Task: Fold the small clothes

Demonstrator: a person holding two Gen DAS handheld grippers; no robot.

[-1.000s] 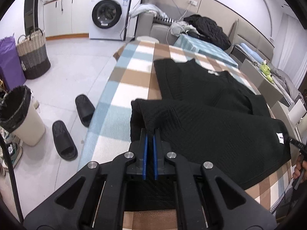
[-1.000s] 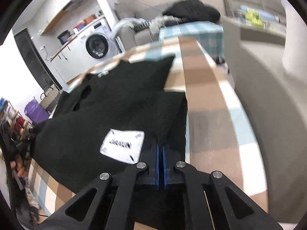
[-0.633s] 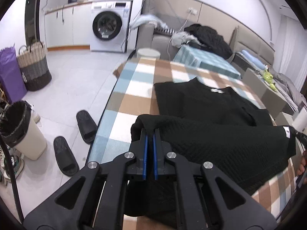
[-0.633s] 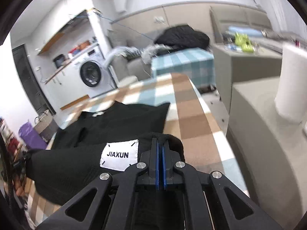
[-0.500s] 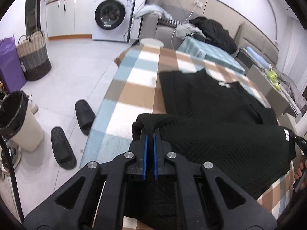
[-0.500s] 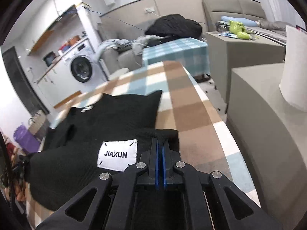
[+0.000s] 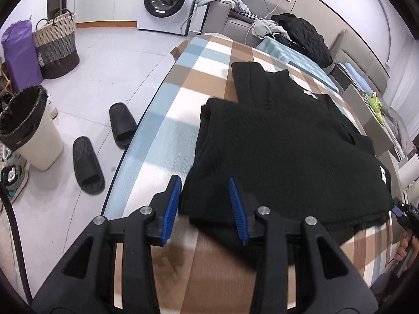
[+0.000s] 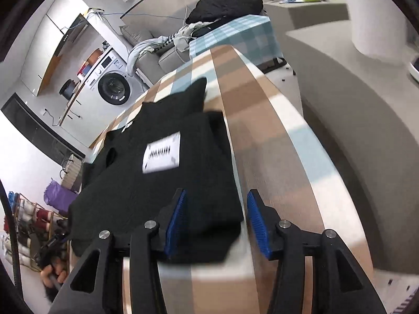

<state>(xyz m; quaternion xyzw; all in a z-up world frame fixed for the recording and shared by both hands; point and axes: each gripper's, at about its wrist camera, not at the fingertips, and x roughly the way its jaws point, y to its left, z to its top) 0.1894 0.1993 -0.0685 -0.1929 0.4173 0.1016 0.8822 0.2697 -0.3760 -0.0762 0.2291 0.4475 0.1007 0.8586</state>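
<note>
Both tools have let go since a moment ago: then each was clamped shut on a corner of the black sweater [image 7: 282, 141], and now that folded-over half lies flat on the checked counter [image 7: 167, 130]. On the left tool [image 7: 205, 206] the jaws are opening, blue pads spread, with the sweater's near left corner lying between them but pressed by neither. On the right tool [image 8: 216, 219] the jaws are opening too, and the sweater's [image 8: 157, 183] near right corner sits between its pads, untouched on either side.

Folded in half, the sweater lies with its bottom hem brought up over the chest (the white label [image 8: 162, 153] now faces up near the right side). Its collar end points toward the counter's far edge, with a strip of checked cloth showing beyond it. A wide bare band runs between the sweater and the counter's left edge; on the right the fold lies nearer the edge, with a narrower band free. Off the left edge, on the floor, are two black slippers [image 7: 104, 141] and a lined bin [image 7: 28, 128], with open tiled floor beyond them.
</note>
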